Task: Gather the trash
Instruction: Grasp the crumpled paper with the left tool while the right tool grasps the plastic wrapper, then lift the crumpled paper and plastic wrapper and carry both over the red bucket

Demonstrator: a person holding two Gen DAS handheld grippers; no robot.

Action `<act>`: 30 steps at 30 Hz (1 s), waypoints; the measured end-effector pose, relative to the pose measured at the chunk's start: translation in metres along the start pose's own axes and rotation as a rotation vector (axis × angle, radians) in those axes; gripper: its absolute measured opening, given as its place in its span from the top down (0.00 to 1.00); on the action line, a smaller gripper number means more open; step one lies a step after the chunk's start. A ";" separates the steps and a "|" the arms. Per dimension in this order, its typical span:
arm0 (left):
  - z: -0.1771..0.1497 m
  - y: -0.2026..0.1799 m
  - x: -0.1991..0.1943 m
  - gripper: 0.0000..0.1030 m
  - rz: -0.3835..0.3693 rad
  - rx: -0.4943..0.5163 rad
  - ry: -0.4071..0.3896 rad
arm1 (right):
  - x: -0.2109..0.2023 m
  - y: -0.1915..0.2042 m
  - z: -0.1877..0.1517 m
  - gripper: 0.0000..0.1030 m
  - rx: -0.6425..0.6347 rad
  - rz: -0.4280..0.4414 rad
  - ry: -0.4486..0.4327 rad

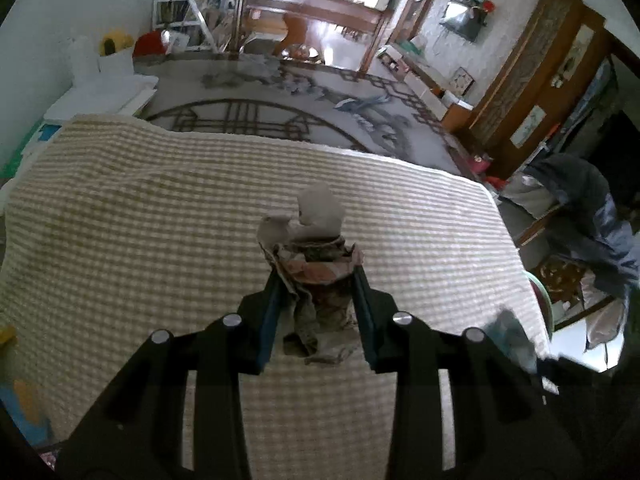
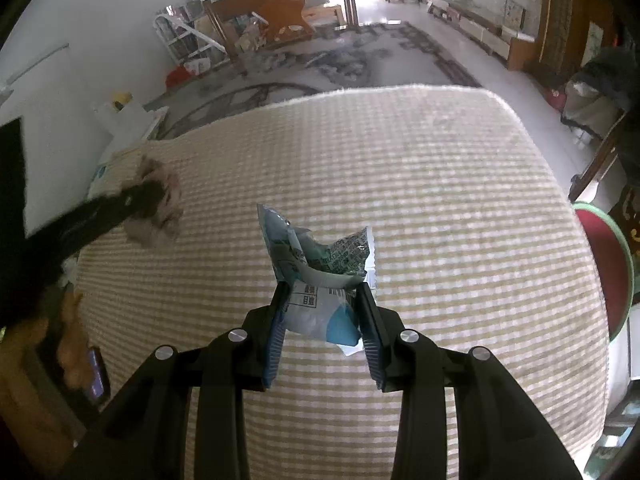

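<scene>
My left gripper (image 1: 316, 276) is shut on a crumpled brown and grey wad of paper (image 1: 316, 280), held above the checked beige cloth (image 1: 160, 220). It also shows blurred at the left of the right wrist view (image 2: 148, 200), with the wad (image 2: 160, 204). My right gripper (image 2: 322, 292) is shut on a crumpled blue and white plastic wrapper (image 2: 320, 264) above the same cloth (image 2: 440, 200). The wrapper shows blurred at the lower right of the left wrist view (image 1: 512, 336).
A red basin with a green rim (image 2: 608, 272) stands off the cloth's right edge. A chair with dark clothes (image 1: 580, 208) is on the right. A patterned rug (image 1: 300, 92) and wooden furniture (image 1: 312, 12) lie beyond. White boxes (image 1: 104, 92) stand at the left.
</scene>
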State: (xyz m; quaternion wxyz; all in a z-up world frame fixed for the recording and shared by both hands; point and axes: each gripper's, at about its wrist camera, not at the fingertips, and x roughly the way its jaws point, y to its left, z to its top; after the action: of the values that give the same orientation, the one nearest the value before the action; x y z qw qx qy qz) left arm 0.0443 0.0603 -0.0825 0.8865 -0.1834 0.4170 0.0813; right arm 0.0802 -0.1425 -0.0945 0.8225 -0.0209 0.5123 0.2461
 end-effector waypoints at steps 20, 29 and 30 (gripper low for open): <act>-0.002 -0.051 -0.028 0.67 -0.046 0.110 -0.030 | -0.031 -0.035 0.006 0.66 0.081 -0.010 -0.117; -0.003 -0.085 -0.029 0.67 -0.036 0.147 -0.052 | -0.040 -0.066 0.004 0.66 0.101 0.007 -0.133; -0.003 -0.090 -0.029 0.67 -0.035 0.146 -0.051 | -0.042 -0.071 0.005 0.66 0.103 0.009 -0.135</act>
State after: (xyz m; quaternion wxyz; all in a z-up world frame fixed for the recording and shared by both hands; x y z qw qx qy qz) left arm 0.0505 -0.0235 -0.0393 0.9091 -0.1233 0.3958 0.0400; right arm 0.0997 -0.2196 -0.0720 0.8541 0.0405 0.4677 0.2238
